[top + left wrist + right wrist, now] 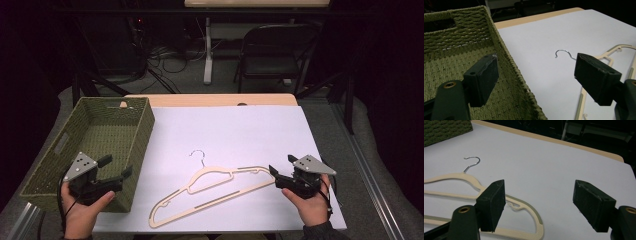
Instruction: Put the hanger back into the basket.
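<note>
Your left claw [116,167] sits at the near right corner of the green woven basket [95,131], its jaws spread wide and holding nothing. In the left gripper view one jaw hangs over the basket's inside and the other over the white sheet [554,32], so the basket's right wall runs between them.

Your right claw [281,166] rests near the front right of the counter [210,99], jaws also wide apart and empty, pointing left at the hanger [210,190]. The hanger lies flat on the white sheet between your two hands, its metal hook [198,156] pointing away from you. Its right shoulder tip lies just beside your right claw; in the right gripper view that end lies under the left jaw.
</note>
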### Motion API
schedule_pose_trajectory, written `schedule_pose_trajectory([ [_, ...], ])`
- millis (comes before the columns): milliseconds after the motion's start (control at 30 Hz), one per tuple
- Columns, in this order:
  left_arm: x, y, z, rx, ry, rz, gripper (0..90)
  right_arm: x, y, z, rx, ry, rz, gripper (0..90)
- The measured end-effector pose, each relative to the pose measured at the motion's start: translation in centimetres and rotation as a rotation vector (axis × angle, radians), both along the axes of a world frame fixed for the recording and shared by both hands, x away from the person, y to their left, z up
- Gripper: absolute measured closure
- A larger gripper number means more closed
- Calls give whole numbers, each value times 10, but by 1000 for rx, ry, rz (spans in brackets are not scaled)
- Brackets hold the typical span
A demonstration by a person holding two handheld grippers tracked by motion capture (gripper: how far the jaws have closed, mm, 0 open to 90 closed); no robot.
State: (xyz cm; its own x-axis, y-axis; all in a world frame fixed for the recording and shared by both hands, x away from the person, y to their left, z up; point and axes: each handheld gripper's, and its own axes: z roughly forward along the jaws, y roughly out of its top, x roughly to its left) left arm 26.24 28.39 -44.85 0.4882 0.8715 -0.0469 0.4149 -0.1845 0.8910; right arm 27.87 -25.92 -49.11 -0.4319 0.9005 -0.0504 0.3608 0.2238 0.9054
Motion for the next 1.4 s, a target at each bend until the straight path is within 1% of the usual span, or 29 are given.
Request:
schedule_pose_trajectory([
  [100,2,1,0,-5,3,0,197,1,1,0,4,-1,14,285],
  [133,5,1,0,1,9,4,197,2,3,1,-20,10,43,285],
  [200,6,1,-1,-4,13,10,197,3,4,1,-32,15,52,285],
  [233,7,1,0,-10,20,12,197,4,8,2,-67,13,80,288],
  [267,7,1,0,-10,20,12,197,4,8,2,-67,13,80,288],
  [300,8,0,1,-8,26,5,197,6,10,3,-85,19,110,288],
  [333,8,-1,2,-8,27,1,196,8,11,4,-92,21,117,291],
  [367,8,-2,3,0,28,-3,196,9,12,5,-98,28,127,302],
  [433,8,-3,3,8,23,-7,194,12,13,6,-89,58,153,310],
  [500,9,-4,3,11,24,-14,194,14,15,8,-97,82,161,309],
  [600,10,-3,3,6,31,-16,194,17,19,12,-152,100,178,309],
  [633,10,-3,3,6,31,-16,194,17,19,12,-152,100,178,309],
  [667,11,-3,5,-1,28,-11,195,20,21,15,-178,118,198,309],
  [700,11,-2,5,-6,24,-8,195,21,21,17,-187,126,209,308],
  [767,11,-3,6,-4,18,-8,196,25,23,23,-215,165,248,309],
  [833,12,-4,5,-1,15,-13,197,28,26,28,-231,187,272,309],
  [867,12,-5,4,1,20,-17,198,29,27,29,-233,199,283,309],
  [900,12,-5,3,7,21,-20,198,31,28,32,-237,232,303,309],
  [933,11,-6,2,8,24,-21,198,33,30,32,-223,232,312,309],
  [967,11,-7,1,7,26,-22,198,34,32,33,-222,253,329,309],
  [1000,11,-7,1,7,26,-22,198,34,32,33,-222,253,329,309],
  [1033,11,-7,1,7,29,-23,198,36,33,32,-220,265,345,309],
  [1067,11,-7,0,7,33,-25,198,40,35,31,-230,297,362,309],
  [1100,10,-8,0,8,35,-25,198,40,35,31,-230,297,362,309],
  [1133,10,-8,0,7,33,-26,198,44,38,30,-240,329,391,317],
  [1200,9,-9,0,8,30,-27,198,46,40,29,-255,361,415,346],
  [1300,8,-9,1,14,27,-29,200,51,43,30,-300,388,428,345],
  [1367,8,-9,2,14,26,-26,200,53,45,34,-310,411,433,345],
  [1400,8,-9,2,14,25,-26,201,54,46,36,-318,414,436,348],
])
